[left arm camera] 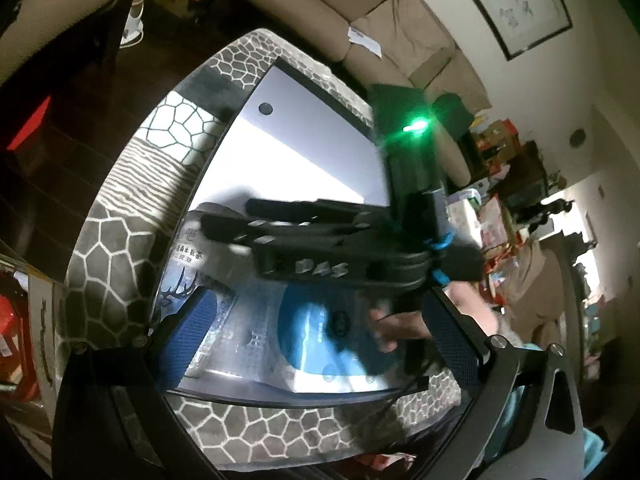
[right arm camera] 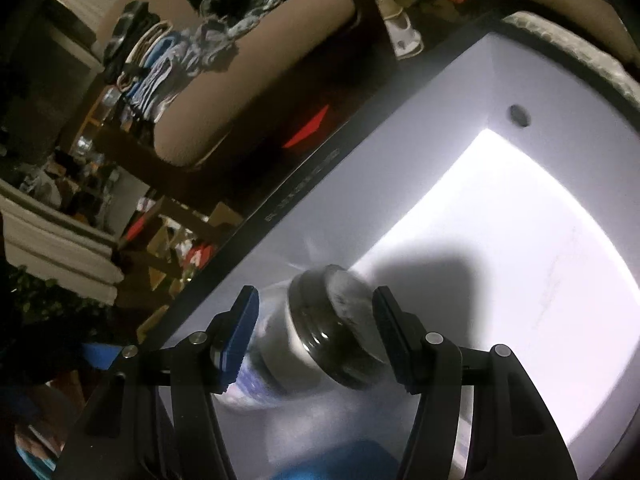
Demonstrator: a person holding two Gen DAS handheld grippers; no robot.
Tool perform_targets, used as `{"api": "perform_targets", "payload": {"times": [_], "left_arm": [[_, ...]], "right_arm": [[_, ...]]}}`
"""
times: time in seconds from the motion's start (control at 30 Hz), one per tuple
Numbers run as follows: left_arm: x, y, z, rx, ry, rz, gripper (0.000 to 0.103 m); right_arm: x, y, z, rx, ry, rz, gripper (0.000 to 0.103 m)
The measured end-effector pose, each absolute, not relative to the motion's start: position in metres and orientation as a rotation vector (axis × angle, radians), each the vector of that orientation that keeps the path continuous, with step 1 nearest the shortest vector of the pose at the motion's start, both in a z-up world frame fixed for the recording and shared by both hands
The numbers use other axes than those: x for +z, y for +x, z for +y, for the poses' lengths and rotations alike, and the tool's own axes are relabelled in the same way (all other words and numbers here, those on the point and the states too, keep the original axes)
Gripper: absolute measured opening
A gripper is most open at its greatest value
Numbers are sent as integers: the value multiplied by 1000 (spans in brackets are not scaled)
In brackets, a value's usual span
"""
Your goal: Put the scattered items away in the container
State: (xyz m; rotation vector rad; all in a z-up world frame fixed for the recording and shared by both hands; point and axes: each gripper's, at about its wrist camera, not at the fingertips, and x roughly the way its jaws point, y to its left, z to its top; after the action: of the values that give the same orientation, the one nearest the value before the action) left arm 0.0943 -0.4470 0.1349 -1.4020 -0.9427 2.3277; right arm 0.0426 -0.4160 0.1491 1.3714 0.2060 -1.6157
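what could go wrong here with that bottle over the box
1. The clear bottle with a dark cap sits between the right gripper fingers, which look spread and may not be touching it; it could drop and roll inside the white-lined box.
2. The left gripper hovers close over the blue packet beneath the right one, so they might collide.

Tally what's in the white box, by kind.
Bottle: 1
Blue pack: 1
Total in the box: 2, though blur may hide more.
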Motion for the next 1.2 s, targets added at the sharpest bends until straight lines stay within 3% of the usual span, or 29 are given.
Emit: {"api": "perform_targets", "payload": {"times": [0.2, 0.33, 0.47, 0.6, 0.67, 0.8, 1.2], "left_arm": [[127, 93, -442, 2297, -1434, -971, 103], [126, 96, -434, 2300, -1467, -931, 103], [127, 100, -429, 2324, -1503, -875, 103], [130, 105, -423, 2393, -1564, -761, 103], [131, 106, -418, 2444, -1599, -669, 103], [132, 111, -409, 2559, -1646, -483, 103], [133, 121, -397, 2606, -1687, -392, 103]], "right_arm": [[150, 46, -408, -1566, 1405, 181, 62], [150, 55, -415, -1564, 1399, 204, 73], [155, 53, -410, -1591, 1396, 176, 73], [173, 53, -394, -1654, 1346, 190, 73], [181, 56, -384, -1676, 1336, 198, 83], [190, 62, -367, -1710, 1326, 221, 89], [206, 90, -327, -1735, 1311, 216, 91]]}}
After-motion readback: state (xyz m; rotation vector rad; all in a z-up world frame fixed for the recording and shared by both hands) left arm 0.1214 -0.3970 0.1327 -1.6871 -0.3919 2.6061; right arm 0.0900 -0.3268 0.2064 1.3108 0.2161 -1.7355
